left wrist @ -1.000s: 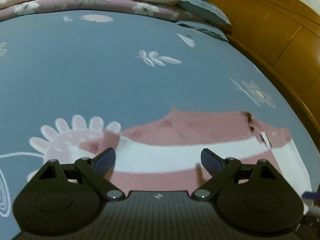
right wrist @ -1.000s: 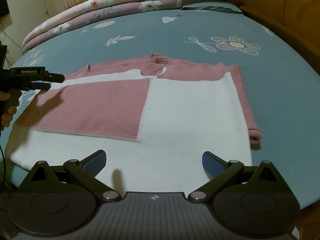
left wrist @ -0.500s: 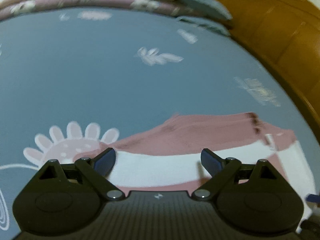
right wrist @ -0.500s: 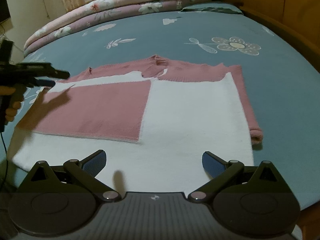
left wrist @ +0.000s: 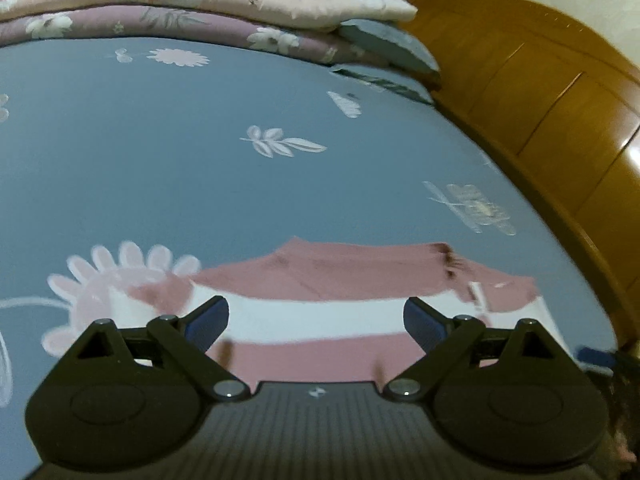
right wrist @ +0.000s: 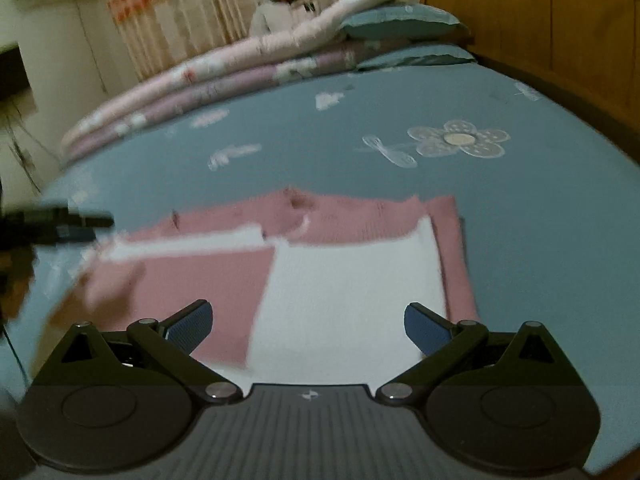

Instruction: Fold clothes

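Observation:
A pink and white sweater (right wrist: 344, 280) lies flat on the blue floral bedsheet (right wrist: 400, 120), with a pink sleeve folded over its left half. My right gripper (right wrist: 308, 322) is open and empty, just above the sweater's near part. My left gripper (left wrist: 316, 318) is open and empty over the sweater's (left wrist: 320, 280) left edge; it also shows at the left of the right wrist view (right wrist: 76, 222), hovering by the sweater's shoulder.
Folded pink quilts (left wrist: 180, 8) and blue pillows (right wrist: 400, 20) lie at the far end of the bed. A wooden headboard (left wrist: 540, 92) runs along the right side. A person (right wrist: 284, 0) stands behind the quilts by the curtain.
My right gripper has moved forward over the sweater and tilted up, so the view is blurred. My left gripper has shifted slightly along the sweater's edge. Both stay open.

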Available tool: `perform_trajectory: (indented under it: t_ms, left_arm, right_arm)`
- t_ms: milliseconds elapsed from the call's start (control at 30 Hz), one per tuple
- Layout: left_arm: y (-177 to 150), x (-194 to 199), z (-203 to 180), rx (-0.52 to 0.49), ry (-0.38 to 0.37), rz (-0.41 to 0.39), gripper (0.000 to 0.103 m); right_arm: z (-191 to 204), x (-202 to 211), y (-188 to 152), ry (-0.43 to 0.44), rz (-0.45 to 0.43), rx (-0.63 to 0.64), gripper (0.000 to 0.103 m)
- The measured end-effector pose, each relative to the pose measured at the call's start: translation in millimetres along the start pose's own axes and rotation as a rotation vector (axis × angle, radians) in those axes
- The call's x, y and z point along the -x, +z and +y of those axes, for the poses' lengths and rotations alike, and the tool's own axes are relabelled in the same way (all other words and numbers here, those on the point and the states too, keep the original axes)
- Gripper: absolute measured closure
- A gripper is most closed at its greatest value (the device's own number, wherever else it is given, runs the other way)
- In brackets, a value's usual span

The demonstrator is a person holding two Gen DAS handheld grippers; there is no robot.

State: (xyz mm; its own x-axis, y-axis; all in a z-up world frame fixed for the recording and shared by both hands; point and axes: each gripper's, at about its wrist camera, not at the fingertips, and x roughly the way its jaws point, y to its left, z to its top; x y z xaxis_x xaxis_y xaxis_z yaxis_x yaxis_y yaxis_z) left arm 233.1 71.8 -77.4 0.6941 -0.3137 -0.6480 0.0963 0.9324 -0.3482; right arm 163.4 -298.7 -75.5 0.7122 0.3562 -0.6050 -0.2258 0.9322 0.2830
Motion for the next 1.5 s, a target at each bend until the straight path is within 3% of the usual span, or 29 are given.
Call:
perform_trajectory:
  t_ms: [133,200,433,567,667,833,1067,1333,1500]
  left_arm:
    - [-17,6,-7,0.039,-0.028,-0.018,0.009]
    - [-25,9,-7,0.068,-0.035,-0.024,0.009]
    - [-30,22,0,0.074,0.023,-0.059,0.009]
    - [-25,27,8,0.08,0.044,-0.088,0.009]
    - [-25,26,10,0.074,0.06,-0.094,0.009]
    - [-25,21,12,0.06,0.065,-0.09,0.009]
    - [-26,21,10,0.033,0.062,-0.098,0.009]
    - [-25,25,12,0.038,0.046,-0.113,0.009]
    - [-26,22,15,0.039,0.049,-0.117,0.009]
  right_arm:
    - [-11,-14,23,0.116,-0.041,-0.011,0.0]
    - [-11,-29,36,0.133,-0.041,-0.002,0.0]
    - [-3,-101,75,0.158,0.003,0.017,0.0]
    - [-2,-148,75,0.092,0.083,-0.01,0.0]
    - [3,-164,68,0.122,0.072,-0.058,0.0]
    - [25,-188,81,0.128,0.102,0.039,0.0]
    - [24,-152,74,0.14,0.092,-0.044,0.0]
    - [51,-200,83,0.173,0.138,0.034,0.0]
    - [57,-153,76,0.199,0.092,0.051,0.0]
